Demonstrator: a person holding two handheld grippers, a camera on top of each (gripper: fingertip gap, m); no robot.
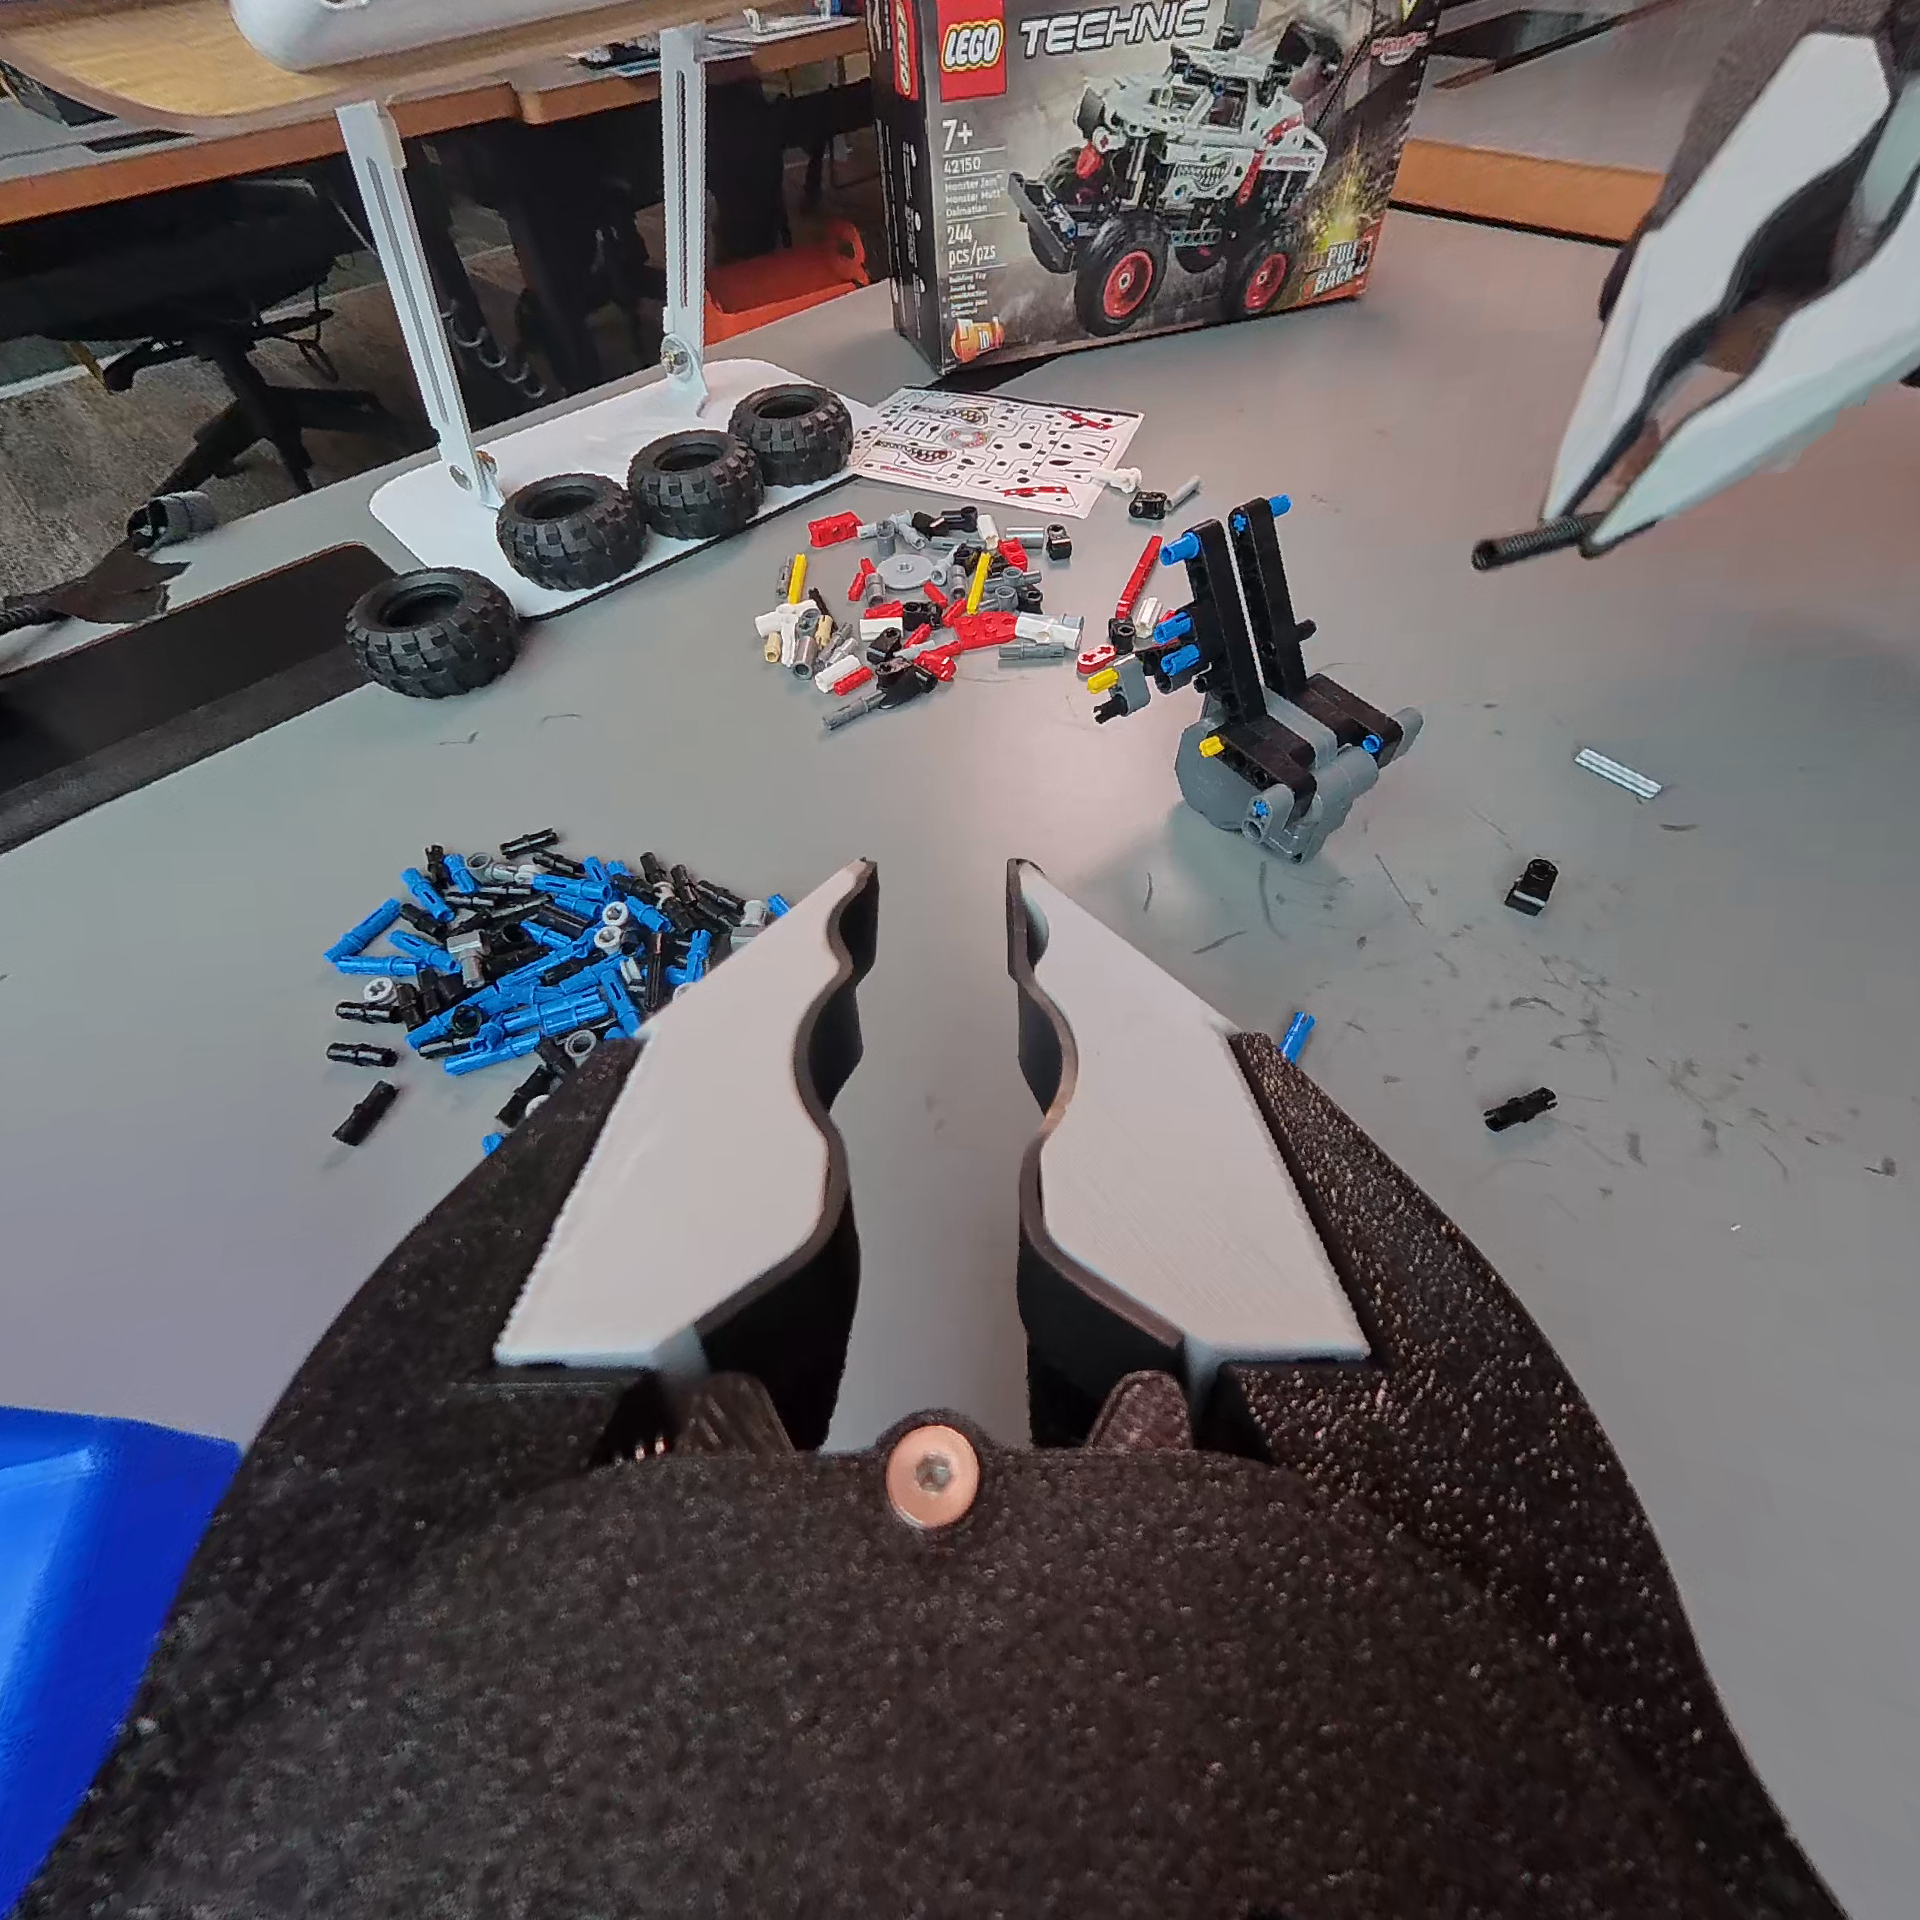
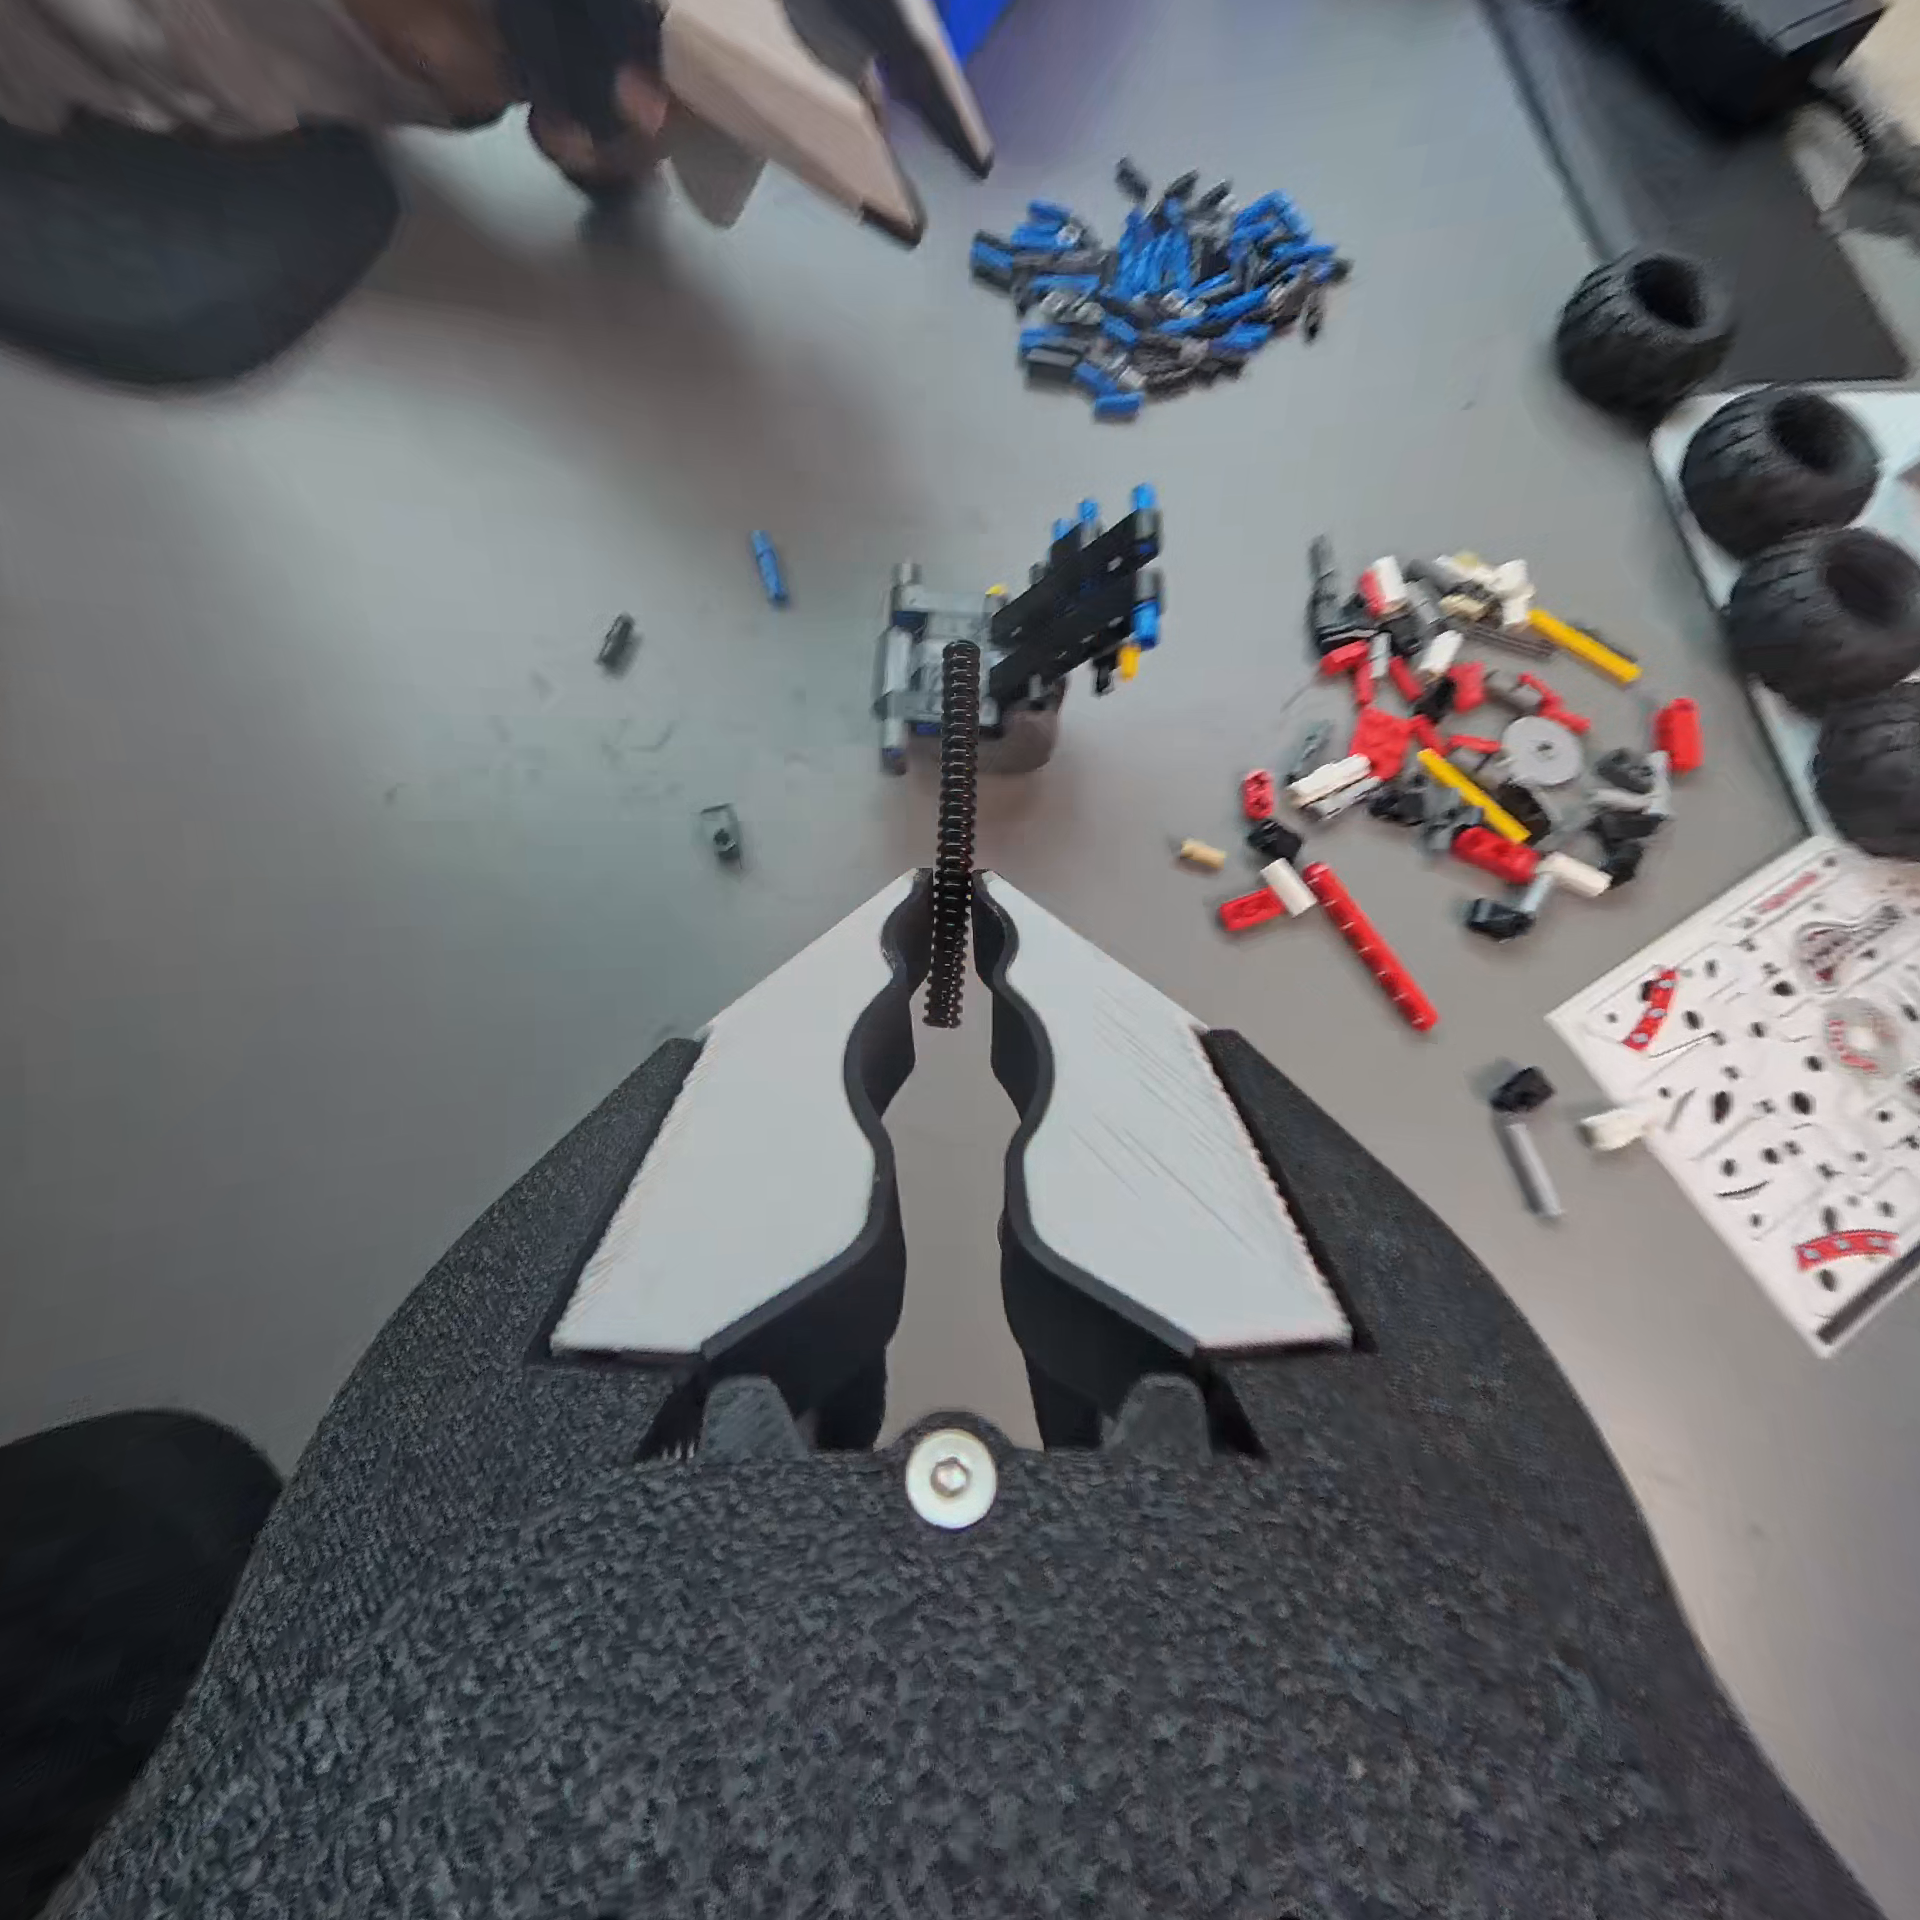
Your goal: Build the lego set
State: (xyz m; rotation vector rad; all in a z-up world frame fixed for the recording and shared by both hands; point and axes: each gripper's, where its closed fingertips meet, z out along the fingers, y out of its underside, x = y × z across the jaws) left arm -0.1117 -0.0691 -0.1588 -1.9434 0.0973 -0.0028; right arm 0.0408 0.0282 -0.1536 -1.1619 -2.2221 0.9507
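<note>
Grey tabletop strewn with toy building parts. In the right wrist view, right gripper at frame centre, white fingers pinched narrow on a long black ribbed flexible rod, clamped near its lower end, most of its length sticking forward past the tips. Just beyond the rod's free end, centre of frame, a partly built black and grey chassis with blue pins, standing on the table. In the left wrist view, left gripper low at centre, fingers spread wide and empty, hovering over bare table. To its left, a heap of blue and black connector pins; farther back at centre, a scatter of red, white, yellow and grey small pieces; four black knobbly tyres at upper left; printed set box at top centre; sticker sheet below it. Likely risks: rod bending or swivelling in the pinch because of the long overhang, missing its hole; chassis, unheld, tipping or sliding under a push.
</note>
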